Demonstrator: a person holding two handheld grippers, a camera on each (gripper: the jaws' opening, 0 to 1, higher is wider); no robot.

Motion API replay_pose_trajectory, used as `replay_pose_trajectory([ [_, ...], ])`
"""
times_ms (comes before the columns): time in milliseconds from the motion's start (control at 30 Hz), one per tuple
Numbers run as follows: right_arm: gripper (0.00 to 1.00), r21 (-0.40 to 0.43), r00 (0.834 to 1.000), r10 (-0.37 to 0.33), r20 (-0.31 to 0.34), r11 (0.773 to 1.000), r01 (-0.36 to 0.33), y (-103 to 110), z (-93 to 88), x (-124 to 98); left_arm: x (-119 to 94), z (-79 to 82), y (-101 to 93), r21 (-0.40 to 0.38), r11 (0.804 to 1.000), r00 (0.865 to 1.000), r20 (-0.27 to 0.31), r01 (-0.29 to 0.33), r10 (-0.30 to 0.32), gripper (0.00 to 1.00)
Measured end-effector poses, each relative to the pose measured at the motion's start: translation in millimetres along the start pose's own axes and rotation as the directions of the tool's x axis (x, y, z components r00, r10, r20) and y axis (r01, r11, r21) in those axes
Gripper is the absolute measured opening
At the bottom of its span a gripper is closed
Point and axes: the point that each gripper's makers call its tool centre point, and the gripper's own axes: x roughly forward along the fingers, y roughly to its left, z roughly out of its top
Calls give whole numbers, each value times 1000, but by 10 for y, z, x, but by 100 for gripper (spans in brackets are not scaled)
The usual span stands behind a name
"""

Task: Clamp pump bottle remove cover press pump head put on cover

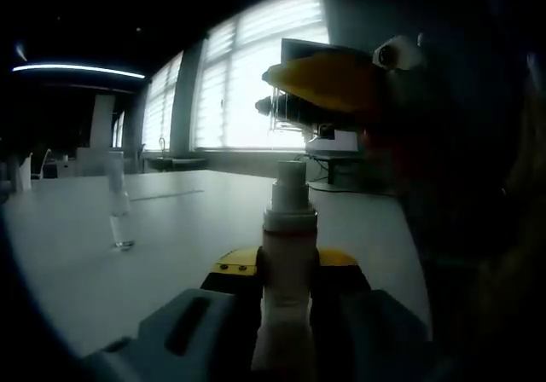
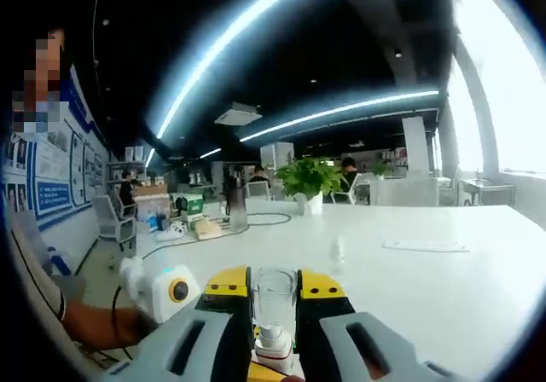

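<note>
Item: white cylindrical pump bottle, upright, pinched between the left gripper fingers above the white tabletop.

Detail: right gripper fingers pinch a clear plastic cover, poised directly over the white pump head. Cover's long axis appears in line with the bottle's; judged step: lowering the cover on. A second clear cover-like piece stands apart, leftward.

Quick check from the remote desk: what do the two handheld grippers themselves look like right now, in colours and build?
Both match: the left gripper and the right gripper each have two grey moulded jaws with a slot-shaped recess, ending in yellow tips with small dark screws. In the left gripper view the other gripper's yellow tip hangs above.
</note>
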Motion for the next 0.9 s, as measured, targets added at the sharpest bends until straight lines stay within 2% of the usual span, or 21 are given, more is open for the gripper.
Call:
replay_pose_trajectory([
  [267,13,-28,999,-16,-34,999,15,41,-154,-6,-12,8,12,12,1000,1000,4,-11,11,12],
  [900,13,-30,999,-35,4,999,35,-55,7,-104,-14,3,30,7,1000,1000,6,-10,10,12],
])
